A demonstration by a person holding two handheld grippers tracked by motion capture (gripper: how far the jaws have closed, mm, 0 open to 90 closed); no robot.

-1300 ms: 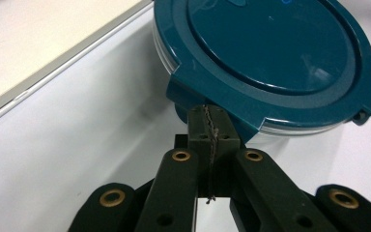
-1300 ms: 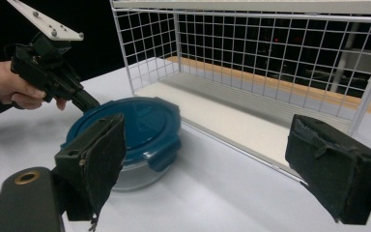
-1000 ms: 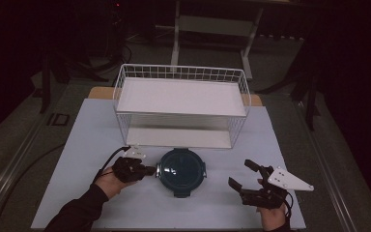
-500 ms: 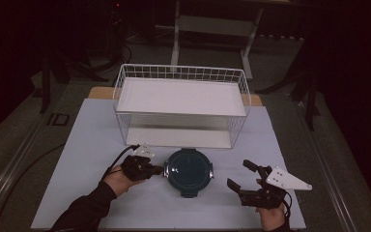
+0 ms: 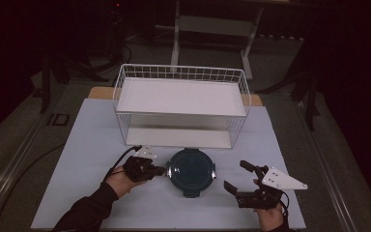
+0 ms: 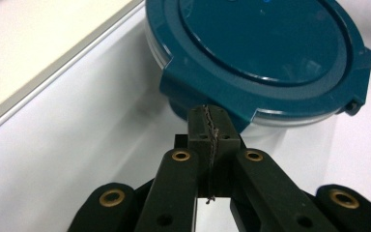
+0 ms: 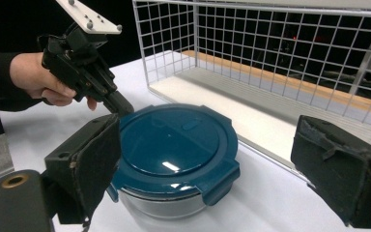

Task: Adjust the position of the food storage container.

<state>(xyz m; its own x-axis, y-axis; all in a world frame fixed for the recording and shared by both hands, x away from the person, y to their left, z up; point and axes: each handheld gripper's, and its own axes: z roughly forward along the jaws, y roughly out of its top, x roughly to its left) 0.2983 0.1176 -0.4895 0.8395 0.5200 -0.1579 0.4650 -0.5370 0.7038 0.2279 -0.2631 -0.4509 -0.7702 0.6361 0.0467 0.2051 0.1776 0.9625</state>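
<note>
High view: round teal-lidded container (image 5: 191, 166) on table before wire basket (image 5: 181, 104). Left gripper (image 5: 158, 170), jaws together, tip touching container's left latch. Right gripper (image 5: 235, 176), jaws apart, stands off container's right, farther.

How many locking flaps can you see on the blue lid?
4, as far as the high view shows. On the lid: one on the left at the left gripper, one on the right, one toward the rack, one toward the person.
</note>
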